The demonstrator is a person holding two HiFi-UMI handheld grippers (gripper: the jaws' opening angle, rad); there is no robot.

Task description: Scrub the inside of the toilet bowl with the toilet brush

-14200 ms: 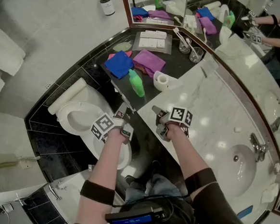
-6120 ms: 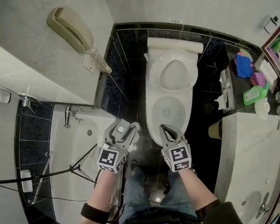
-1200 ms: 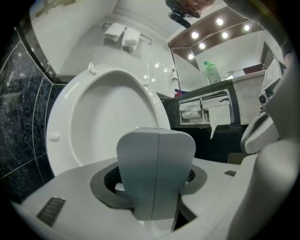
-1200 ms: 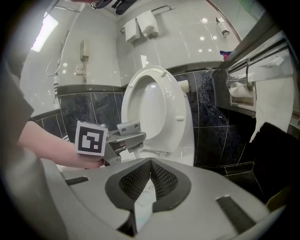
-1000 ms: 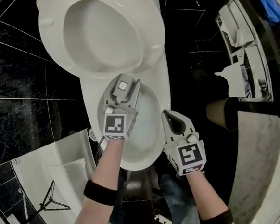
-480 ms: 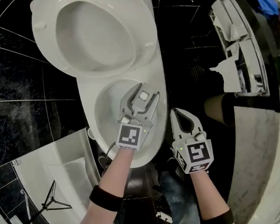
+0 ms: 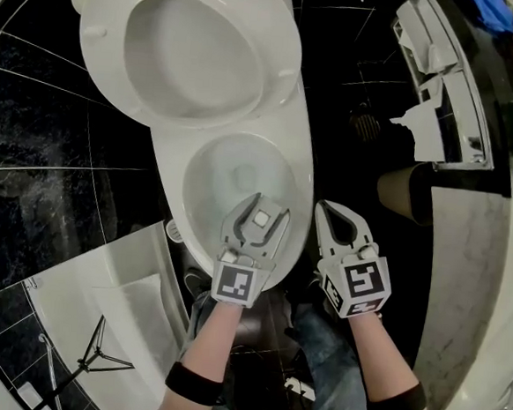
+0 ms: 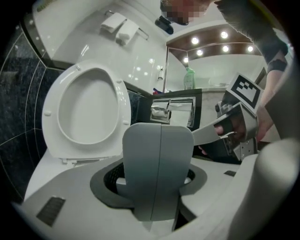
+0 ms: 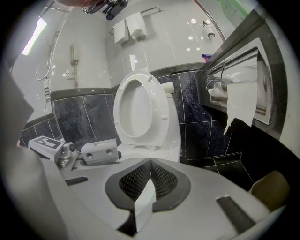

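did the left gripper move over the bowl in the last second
Yes. The left gripper, gripping a grey handle, went from the back of the toilet bowl toward its front rim.

1 toilet (image 7: pixel 165 148), 1 brush (image 8: pixel 158 168), 2 claws (image 7: pixel 259 211) (image 7: pixel 328 208)

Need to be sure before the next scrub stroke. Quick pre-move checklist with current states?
1. Seat raised, bowl open: ok.
2. Left gripper closed on the grey handle: ok.
3. Left gripper over the bowl: ok.
4. Brush head touching the bowl's inside: cannot tell, no bristles show in any view.
5. Right gripper shut, empty, outside the bowl's rim: ok.
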